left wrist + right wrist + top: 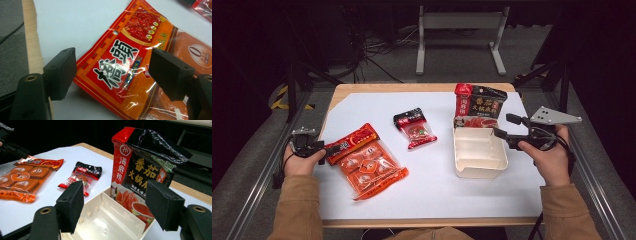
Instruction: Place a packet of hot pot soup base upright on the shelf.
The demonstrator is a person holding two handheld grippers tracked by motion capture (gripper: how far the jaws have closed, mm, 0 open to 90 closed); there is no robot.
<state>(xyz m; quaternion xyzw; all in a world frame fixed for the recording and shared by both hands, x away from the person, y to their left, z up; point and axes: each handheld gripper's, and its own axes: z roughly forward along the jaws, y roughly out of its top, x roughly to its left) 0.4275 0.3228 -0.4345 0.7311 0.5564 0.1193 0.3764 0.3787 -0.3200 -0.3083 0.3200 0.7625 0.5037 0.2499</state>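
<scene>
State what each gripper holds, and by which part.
Nothing is held. The left gripper stands open around the red header end of the orange packet, pads not pressing. The right gripper hangs open over the white tray.

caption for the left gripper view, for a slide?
Open left gripper poised over the header of the orange packet on the white sheet.

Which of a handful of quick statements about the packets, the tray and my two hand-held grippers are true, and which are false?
1. The left hand-held gripper has open jaws on either side of the orange packet. True.
2. The white tray holds three packets. False: only the black tomato packet stands at its far end.
3. The small red packet lies on the white sheet. True.
4. The right hand-held gripper grips the tray. False: its jaws are open, holding nothing.
</scene>
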